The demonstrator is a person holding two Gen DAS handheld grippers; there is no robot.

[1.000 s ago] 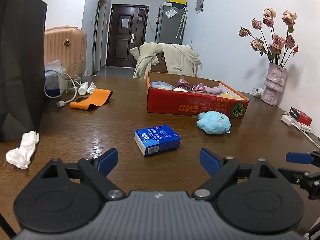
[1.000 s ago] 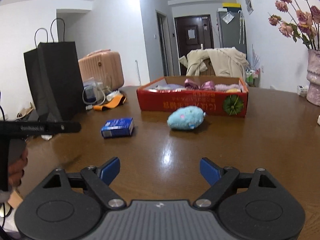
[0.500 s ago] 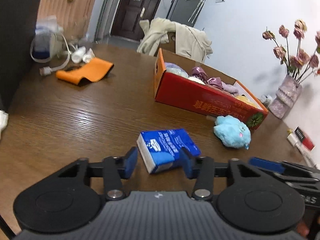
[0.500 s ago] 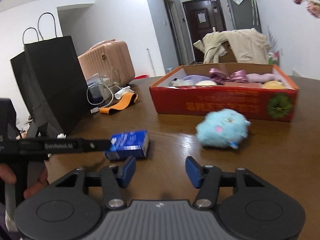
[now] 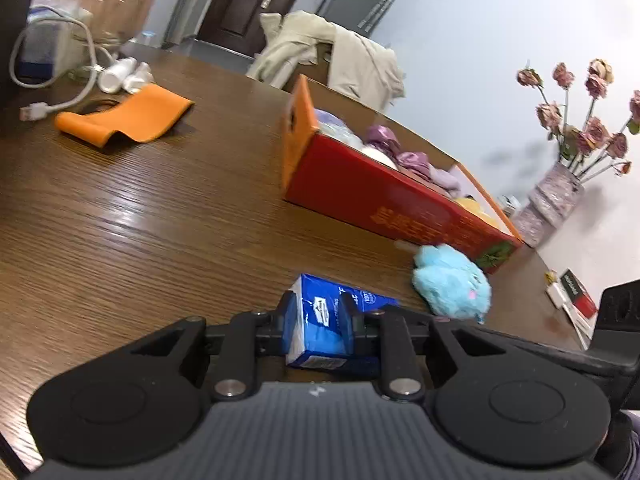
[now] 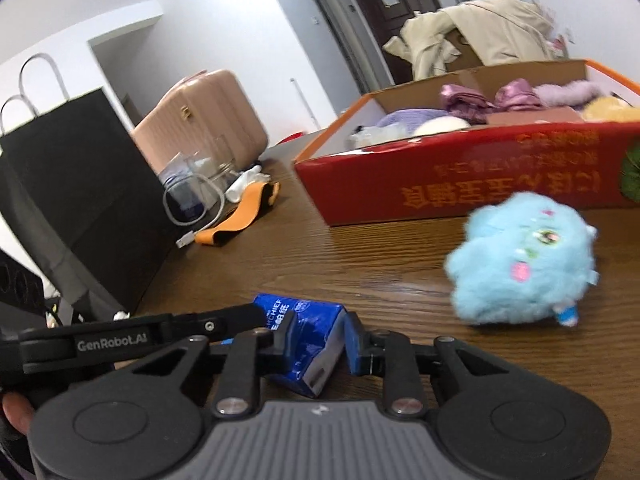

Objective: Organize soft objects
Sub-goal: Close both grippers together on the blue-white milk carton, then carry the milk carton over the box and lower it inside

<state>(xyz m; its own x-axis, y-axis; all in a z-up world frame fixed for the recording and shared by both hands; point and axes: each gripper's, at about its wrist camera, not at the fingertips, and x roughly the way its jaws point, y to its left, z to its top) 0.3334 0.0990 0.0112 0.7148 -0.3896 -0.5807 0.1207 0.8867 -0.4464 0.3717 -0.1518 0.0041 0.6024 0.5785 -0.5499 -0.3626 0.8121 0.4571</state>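
Both the left hand-held gripper (image 5: 318,326) and right hand-held gripper (image 6: 316,346) are closing, pinching the blue tissue pack (image 5: 320,330) between them.

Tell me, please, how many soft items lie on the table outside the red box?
2: the blue tissue pack between both grippers' closing jaws, and the blue plush toy before the red box. Others may be hidden.

red box (image 5: 384,196) ahead, blue plush (image 5: 452,284) right, bare table (image 5: 140,216) left
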